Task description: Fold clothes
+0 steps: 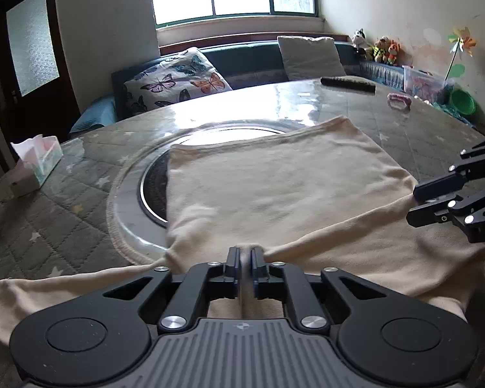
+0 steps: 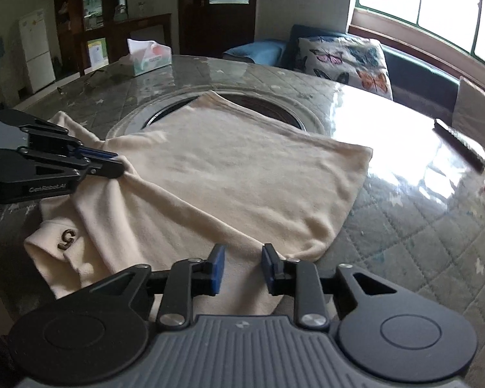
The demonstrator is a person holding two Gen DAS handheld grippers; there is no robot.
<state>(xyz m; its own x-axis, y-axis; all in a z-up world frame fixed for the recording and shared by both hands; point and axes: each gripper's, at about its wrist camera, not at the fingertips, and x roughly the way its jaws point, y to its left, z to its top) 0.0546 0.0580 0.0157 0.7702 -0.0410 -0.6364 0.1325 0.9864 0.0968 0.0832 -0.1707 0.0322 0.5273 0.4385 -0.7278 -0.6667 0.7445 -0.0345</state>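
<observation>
The cream knit garment (image 1: 274,187) lies mid-frame, spread over the round quilted grey table (image 1: 64,200); the left gripper (image 1: 245,253) is clamped on a bunched fold at lower centre, while the right gripper (image 2: 242,263) stands open astride the ridge — close it first, then lift both evenly, keeping the edge taut

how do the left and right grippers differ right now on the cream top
The left black two-finger gripper is shut, pinching a ridge of the cream knit top; the right black two-finger gripper stands open, fabric passing between its blue pads unclamped. The cloth rises taut to the left one but lies slack at the right. Both sit at the garment's near side, pointing across the round quilted table.
</observation>
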